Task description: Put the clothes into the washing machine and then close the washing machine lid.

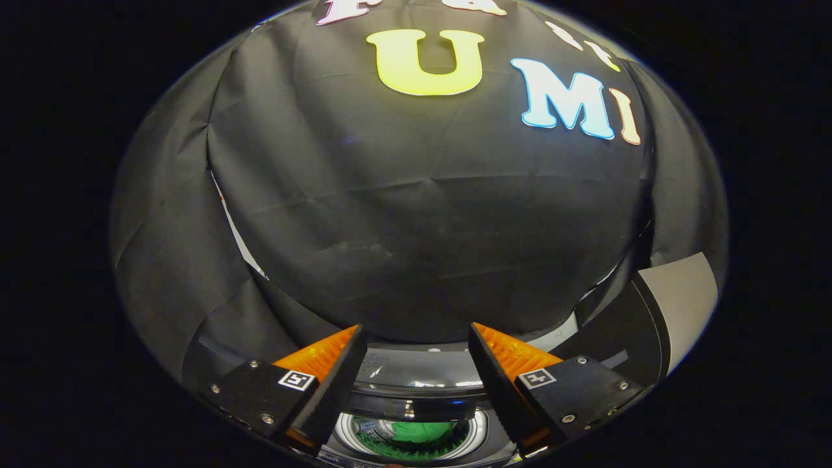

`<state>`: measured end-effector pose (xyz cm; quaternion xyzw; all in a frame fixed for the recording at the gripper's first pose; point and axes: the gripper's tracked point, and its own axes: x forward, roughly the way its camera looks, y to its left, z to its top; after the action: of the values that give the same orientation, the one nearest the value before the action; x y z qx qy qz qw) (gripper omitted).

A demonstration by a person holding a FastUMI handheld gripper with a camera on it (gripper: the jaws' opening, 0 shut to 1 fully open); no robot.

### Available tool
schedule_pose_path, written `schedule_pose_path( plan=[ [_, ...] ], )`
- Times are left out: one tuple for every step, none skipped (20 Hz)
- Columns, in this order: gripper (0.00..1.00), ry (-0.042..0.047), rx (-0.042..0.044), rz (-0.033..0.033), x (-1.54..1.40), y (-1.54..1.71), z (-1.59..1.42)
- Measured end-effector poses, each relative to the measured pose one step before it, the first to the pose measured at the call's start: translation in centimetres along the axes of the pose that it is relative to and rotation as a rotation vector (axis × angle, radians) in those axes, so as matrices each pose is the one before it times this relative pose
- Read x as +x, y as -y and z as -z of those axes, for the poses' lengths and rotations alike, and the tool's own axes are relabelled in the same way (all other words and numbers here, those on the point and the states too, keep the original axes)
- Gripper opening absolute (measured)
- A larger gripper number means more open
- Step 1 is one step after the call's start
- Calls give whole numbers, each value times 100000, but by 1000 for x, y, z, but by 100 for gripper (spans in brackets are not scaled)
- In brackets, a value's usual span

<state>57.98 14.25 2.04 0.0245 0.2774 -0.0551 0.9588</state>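
Gripper view shows my gripper point(416, 364) released, its fingers spread wide and holding nothing. Between them, just below, I see the washing machine point(416, 390), its round drum opening facing up. Green clothes point(415, 434) lie inside that drum. Beside the washing machine, its raised lid point(679, 305) stands open.

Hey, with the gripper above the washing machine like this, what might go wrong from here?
1. The gripper is open and holds nothing, above the washing machine; lowered carelessly, its fingers may knock the drum's rim.
2. The lid stands open beside the fingers, so a sideways sweep might hit it.
3. The green cloth lies in the drum; if any bunches near the rim, the lid may trap it.
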Motion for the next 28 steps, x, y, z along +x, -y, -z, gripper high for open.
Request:
schedule_pose_path(
  plan=[
    [98,160,-9,2,-121,-42,89],
    [98,373,-17,30,-284,-15,112],
    [98,297,-37,-32,-178,-20,173],
    [98,253,-83,-21,-211,20,219],
    [98,132,188,196,-287,22,213],
    [98,71,-27,49,-178,93,266],
    [98,220,12,169,-452,-92,341],
    [97,165,-193,81,-365,-35,352],
    [97,201,48,26,-278,-31,486],
    [97,17,-243,-275,-477,-44,589],
    [97,-202,-156,-425,-705,-59,818],
    [98,-444,177,-215,-669,-75,962],
    [97,-235,-60,-150,-609,-53,1153],
    [97,-243,388,-42,-617,-60,1151],
    [97,-1314,319,-225,-512,-20,1512],
    [97,-2131,424,-696,-577,-177,1825],
    [97,-1316,406,-697,-637,-206,1859],
    [96,298,-11,136,-559,71,1506],
    [96,347,-35,7,-534,2,1123],
    [96,-359,-474,454,-359,188,1134],
    [96,-912,-530,1127,-397,314,1352],
    [96,-469,-638,497,-278,116,946],
    [96,268,-962,526,-246,157,516],
    [96,223,-1616,959,-235,215,307],
    [96,-28,-2105,1245,-80,388,379],
    [96,633,-1758,870,-218,358,182],
    [96,1331,-820,364,-386,180,29],
    [96,2064,-437,28,-412,78,-171]
  ],
)
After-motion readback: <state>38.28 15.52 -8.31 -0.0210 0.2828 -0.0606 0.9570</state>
